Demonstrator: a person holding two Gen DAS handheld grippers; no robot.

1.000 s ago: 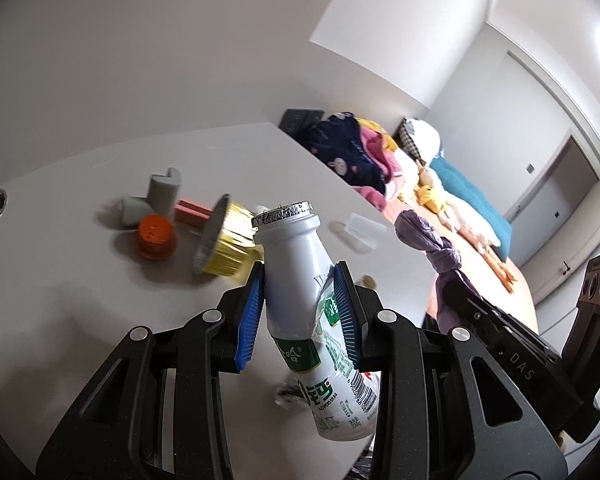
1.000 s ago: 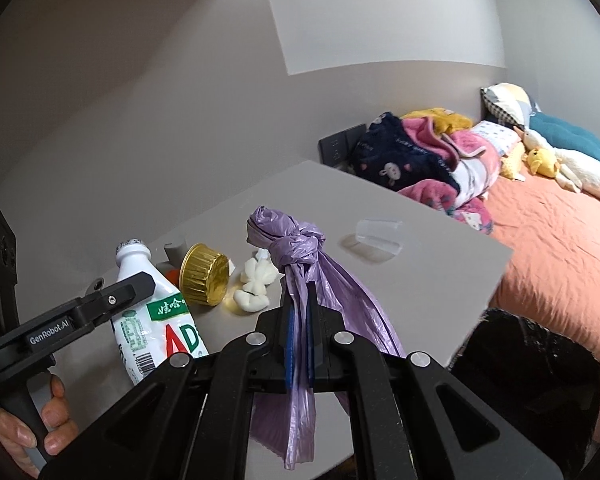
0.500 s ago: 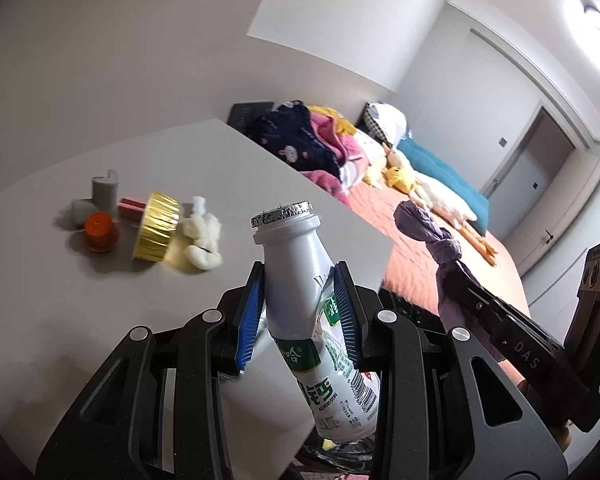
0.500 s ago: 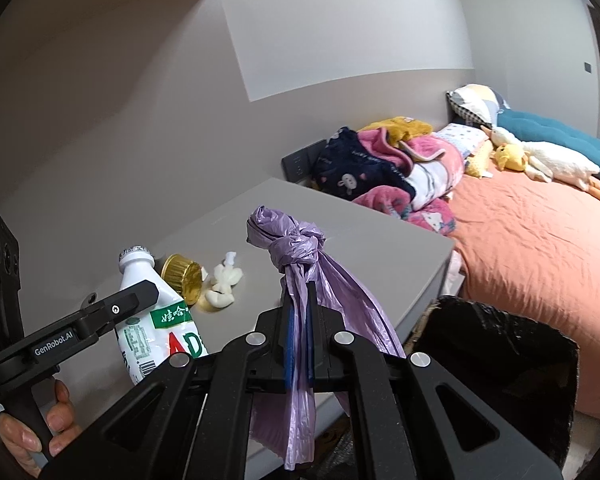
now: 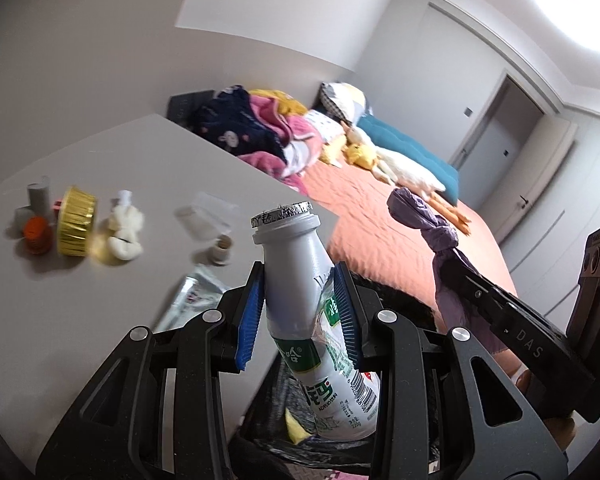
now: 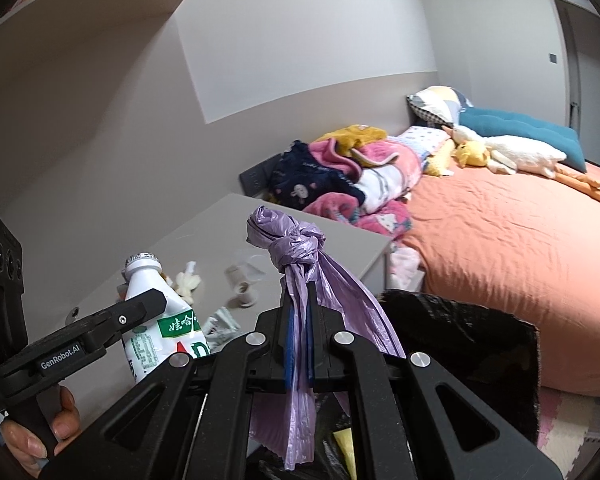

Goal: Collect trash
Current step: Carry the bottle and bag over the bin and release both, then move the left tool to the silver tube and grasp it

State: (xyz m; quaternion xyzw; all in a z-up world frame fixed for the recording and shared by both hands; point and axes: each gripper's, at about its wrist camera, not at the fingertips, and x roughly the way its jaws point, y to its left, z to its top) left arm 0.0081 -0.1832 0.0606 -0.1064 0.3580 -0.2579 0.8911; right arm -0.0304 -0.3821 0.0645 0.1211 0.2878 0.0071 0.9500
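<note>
My left gripper (image 5: 298, 312) is shut on a white plastic drink bottle (image 5: 300, 280) with a foil top and a green label; the bottle hangs tilted over the edge of the grey table (image 5: 80, 280), above a black-lined trash bin (image 5: 284, 412). My right gripper (image 6: 298, 344) is shut on a knotted purple plastic bag (image 6: 296, 248), held over the same bin (image 6: 460, 340). In the right wrist view the bottle (image 6: 156, 320) and the left gripper (image 6: 100, 328) show at lower left. The purple bag (image 5: 424, 220) appears at the right of the left wrist view.
On the table lie a gold foil cup (image 5: 76, 220), an orange cap (image 5: 38, 234), a crumpled white tissue (image 5: 126, 232), a clear wrapper (image 5: 208, 220), a small cork-like piece (image 5: 220, 250) and a silver wrapper (image 5: 192, 300). A bed (image 6: 520, 248) with orange sheet, blankets and plush toys stands beyond.
Both grippers have moved sideways off the table toward its edge with their loads. The black bin has come into view below them; the table litter has slid to the left.
</note>
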